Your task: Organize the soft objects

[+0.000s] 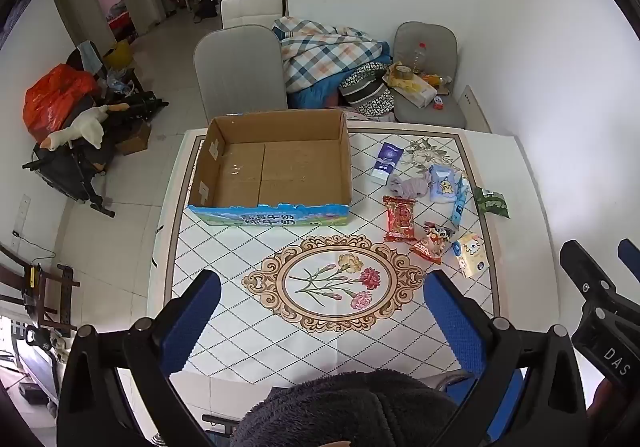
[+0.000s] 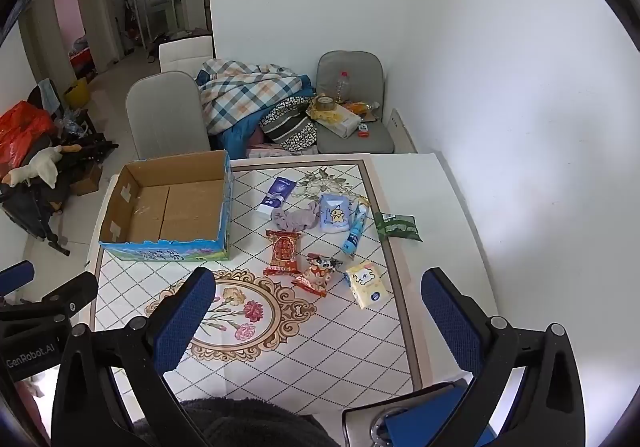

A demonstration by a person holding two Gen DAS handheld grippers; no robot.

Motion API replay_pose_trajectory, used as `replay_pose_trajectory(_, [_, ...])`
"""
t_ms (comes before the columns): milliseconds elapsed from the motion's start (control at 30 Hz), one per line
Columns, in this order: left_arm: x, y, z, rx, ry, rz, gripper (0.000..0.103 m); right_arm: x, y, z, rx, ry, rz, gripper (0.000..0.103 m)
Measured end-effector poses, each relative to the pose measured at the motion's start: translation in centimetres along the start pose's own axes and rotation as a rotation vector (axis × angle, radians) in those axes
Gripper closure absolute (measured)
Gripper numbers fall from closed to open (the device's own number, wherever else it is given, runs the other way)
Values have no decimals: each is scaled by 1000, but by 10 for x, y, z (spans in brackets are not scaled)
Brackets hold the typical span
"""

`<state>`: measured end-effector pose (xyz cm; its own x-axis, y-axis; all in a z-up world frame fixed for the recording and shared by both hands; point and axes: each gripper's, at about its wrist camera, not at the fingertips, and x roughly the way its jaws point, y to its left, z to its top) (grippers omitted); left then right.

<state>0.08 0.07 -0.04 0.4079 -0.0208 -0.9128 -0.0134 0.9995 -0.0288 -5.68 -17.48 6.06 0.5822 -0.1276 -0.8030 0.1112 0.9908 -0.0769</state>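
Observation:
An empty cardboard box (image 1: 276, 163) (image 2: 176, 207) stands at the table's far left. To its right lie soft items: a purple-white tube (image 2: 278, 193), a grey cloth (image 2: 294, 217), a blue tissue pack (image 2: 334, 213), a red snack packet (image 2: 283, 251), a cow-print packet (image 2: 318, 273), a yellow tissue pack (image 2: 367, 284), a blue tube (image 2: 354, 235) and a green packet (image 2: 398, 226). My left gripper (image 1: 320, 307) is open and empty above the near table. My right gripper (image 2: 316, 307) is open and empty, just short of the packets.
The patterned table (image 1: 328, 327) meets a white wall on the right. Grey chairs (image 1: 240, 67) with a plaid blanket (image 1: 324, 51) and clutter stand behind it. A dark fleece sleeve (image 1: 344, 407) fills the near bottom edge.

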Motion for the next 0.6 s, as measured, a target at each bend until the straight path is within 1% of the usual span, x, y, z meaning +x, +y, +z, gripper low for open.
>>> replay_pose_trajectory(133, [1, 1, 3, 1, -7, 5, 0, 2, -3, -2, 2, 1, 2, 0])
replay_pose_trajectory(167, [2, 3, 4, 0, -7, 6, 0, 1, -1, -3, -8, -7, -13, 0])
replay_pose_trajectory(333, [-1, 4, -4, 3, -19, 24, 0, 2, 0, -2, -13, 3, -13, 0])
replay_pose_trajectory(600, [1, 5, -6, 1, -22, 22, 0, 0, 7, -6, -12, 5, -27, 0])
